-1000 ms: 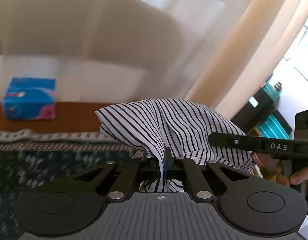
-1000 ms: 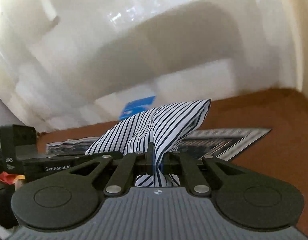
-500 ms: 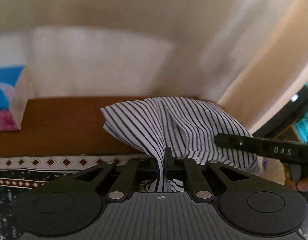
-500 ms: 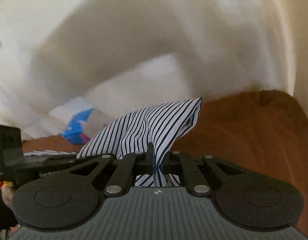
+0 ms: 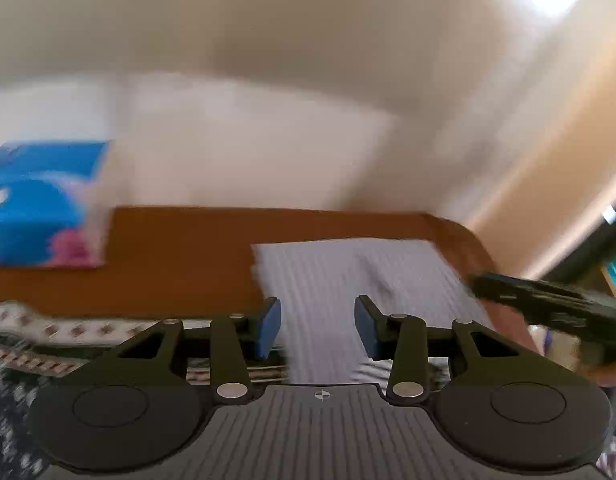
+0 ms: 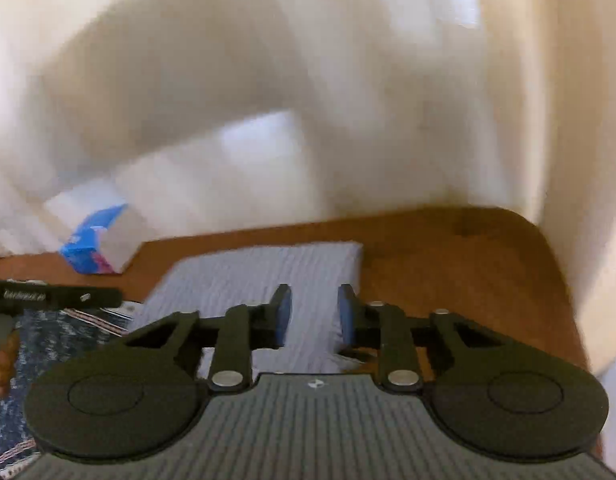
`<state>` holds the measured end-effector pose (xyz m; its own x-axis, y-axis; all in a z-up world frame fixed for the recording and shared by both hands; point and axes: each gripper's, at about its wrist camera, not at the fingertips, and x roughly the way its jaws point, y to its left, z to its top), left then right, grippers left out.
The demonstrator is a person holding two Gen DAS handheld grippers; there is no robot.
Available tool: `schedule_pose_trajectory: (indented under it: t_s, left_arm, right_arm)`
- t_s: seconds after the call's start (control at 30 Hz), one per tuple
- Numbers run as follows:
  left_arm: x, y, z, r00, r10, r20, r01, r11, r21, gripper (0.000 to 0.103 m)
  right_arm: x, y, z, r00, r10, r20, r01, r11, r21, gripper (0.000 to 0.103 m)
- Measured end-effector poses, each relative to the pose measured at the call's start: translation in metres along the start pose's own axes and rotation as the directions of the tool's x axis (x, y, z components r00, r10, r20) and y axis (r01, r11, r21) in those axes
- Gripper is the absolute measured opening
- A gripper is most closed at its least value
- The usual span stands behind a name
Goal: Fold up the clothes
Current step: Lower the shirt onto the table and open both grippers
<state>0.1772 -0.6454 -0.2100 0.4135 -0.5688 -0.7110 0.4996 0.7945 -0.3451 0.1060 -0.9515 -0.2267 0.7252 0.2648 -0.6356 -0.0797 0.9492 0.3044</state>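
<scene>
Left gripper (image 5: 316, 326): jaws apart, blue pads clear of the cloth, nothing held. Right gripper (image 6: 314, 314): jaws likewise apart, empty. Shirt (image 6: 267, 280): striped, lying flat as a folded rectangle on the brown desk (image 6: 448, 280), directly ahead of and beneath both grippers, its near edge running under the fingers in each wrist view. Placement: toward the far right corner of the desk, the far edge of the shirt roughly parallel to the desk's back edge; in the right wrist view its right side ends just beyond that gripper's right pad. Long axis: appears to run side to side across the two grippers, though motion blur leaves this uncertain. Each gripper sits over its own end of the near edge, neither clearly nearer. Patterned cloth (image 5: 47, 332): covers the desk toward its left and near side, beside the shirt. Blue pack (image 5: 39, 208): at the back edge, well left of the shirt.
</scene>
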Motion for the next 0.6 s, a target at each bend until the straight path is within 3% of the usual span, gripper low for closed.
schedule_pose_trajectory:
  t_s: [0.1, 0.23, 0.33, 0.47, 0.6]
  left_arm:
    - [0.02, -0.024, -0.014, 0.998, -0.018, -0.056, 0.022, 0.997, 0.074, 0.057]
    - [0.04, -0.039, -0.036, 0.993, -0.037, -0.115, 0.049, 0.994, 0.101, 0.058]
    - [0.048, -0.043, -0.046, 0.994, -0.04, -0.105, 0.054, 0.991, 0.126, 0.06]
    - [0.051, -0.046, -0.046, 0.994, -0.03, -0.104, 0.045, 0.988, 0.149, 0.063]
    - [0.031, -0.039, -0.043, 0.994, -0.024, -0.107, 0.037, 0.992, 0.12, 0.063]
  right_arm:
    - [0.019, 0.015, -0.007, 0.999, 0.009, -0.036, -0.011, 0.998, -0.057, 0.027]
    - [0.032, -0.002, -0.023, 0.992, -0.105, -0.069, 0.103, 0.994, -0.028, 0.026]
    - [0.03, -0.019, -0.026, 0.993, -0.101, -0.062, 0.104, 0.994, 0.04, 0.024]
    - [0.034, -0.013, -0.026, 0.991, -0.119, -0.066, 0.119, 0.993, -0.004, 0.024]
    - [0.029, -0.013, -0.026, 0.989, -0.134, -0.064, 0.136, 0.99, 0.033, 0.027]
